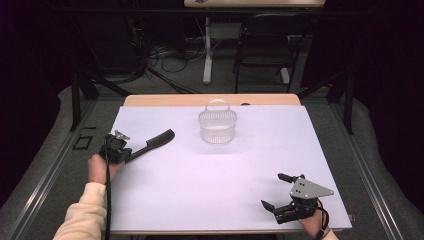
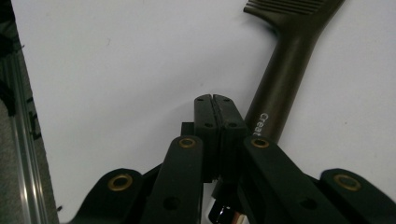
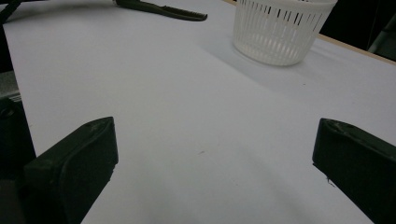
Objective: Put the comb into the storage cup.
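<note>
A dark comb lies on the white table sheet at the left, teeth end pointing up-right. My left gripper sits at its handle end. In the left gripper view its jaws are shut pad against pad with nothing between them, and the comb handle runs just beside the right-hand jaw. Whether the jaw touches the handle I cannot tell. My right gripper rests near the front right of the sheet, open wide and empty. Far ahead of it lies the comb.
A white slotted plastic basket with a handle stands upright at the back middle of the sheet, also in the right gripper view. A strip of wooden table edge runs behind it. A chair and cables stand beyond the table.
</note>
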`<state>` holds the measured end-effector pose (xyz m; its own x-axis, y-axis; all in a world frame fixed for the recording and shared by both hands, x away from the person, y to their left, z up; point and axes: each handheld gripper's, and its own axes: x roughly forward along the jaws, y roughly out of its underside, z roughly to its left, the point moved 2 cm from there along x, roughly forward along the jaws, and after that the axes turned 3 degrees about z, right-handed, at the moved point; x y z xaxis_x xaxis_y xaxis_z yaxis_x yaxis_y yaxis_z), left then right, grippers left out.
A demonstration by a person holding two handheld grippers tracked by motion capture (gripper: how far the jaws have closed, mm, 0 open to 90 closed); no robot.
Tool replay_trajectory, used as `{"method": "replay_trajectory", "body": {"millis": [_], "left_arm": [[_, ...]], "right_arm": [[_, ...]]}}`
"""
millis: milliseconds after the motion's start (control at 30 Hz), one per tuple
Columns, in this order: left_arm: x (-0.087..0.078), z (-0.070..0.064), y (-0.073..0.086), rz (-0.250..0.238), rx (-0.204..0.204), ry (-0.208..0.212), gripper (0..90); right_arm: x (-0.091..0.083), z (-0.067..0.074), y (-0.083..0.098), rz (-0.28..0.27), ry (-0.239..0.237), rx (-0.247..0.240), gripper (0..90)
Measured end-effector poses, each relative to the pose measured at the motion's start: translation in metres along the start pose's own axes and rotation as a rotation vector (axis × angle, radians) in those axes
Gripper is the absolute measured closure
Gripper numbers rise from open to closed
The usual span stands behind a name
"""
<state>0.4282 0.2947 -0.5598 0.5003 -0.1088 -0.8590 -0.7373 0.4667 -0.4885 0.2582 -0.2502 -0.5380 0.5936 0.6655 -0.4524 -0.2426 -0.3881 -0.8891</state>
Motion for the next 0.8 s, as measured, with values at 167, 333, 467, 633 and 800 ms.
{"method": "replay_trajectory", "body": {"millis": [167, 333, 467, 633, 800], "left_arm": [[-0.004, 0.003, 0.005, -0.013, -0.038, 0.026, 87.9], [-0.006, 0.000, 0.007, -0.009, -0.032, 0.035, 86.9], [-0.011, -0.001, 0.009, -0.025, -0.035, 0.033, 82.7], [-0.023, 0.002, 0.008, -0.074, -0.048, 0.000, 60.3], [-0.033, 0.002, 0.004, -0.125, -0.023, -0.055, 36.3]], "right_arm": [[0.000, 0.002, 0.000, 0.001, -0.007, -0.011, 0.0], [0.000, 0.002, -0.001, -0.001, -0.008, -0.010, 0.0], [0.000, 0.002, -0.001, -0.002, -0.008, -0.013, 0.0], [0.001, 0.003, -0.001, -0.009, -0.024, -0.012, 0.0], [0.000, 0.002, -0.001, -0.012, -0.028, -0.014, 0.0]]}}
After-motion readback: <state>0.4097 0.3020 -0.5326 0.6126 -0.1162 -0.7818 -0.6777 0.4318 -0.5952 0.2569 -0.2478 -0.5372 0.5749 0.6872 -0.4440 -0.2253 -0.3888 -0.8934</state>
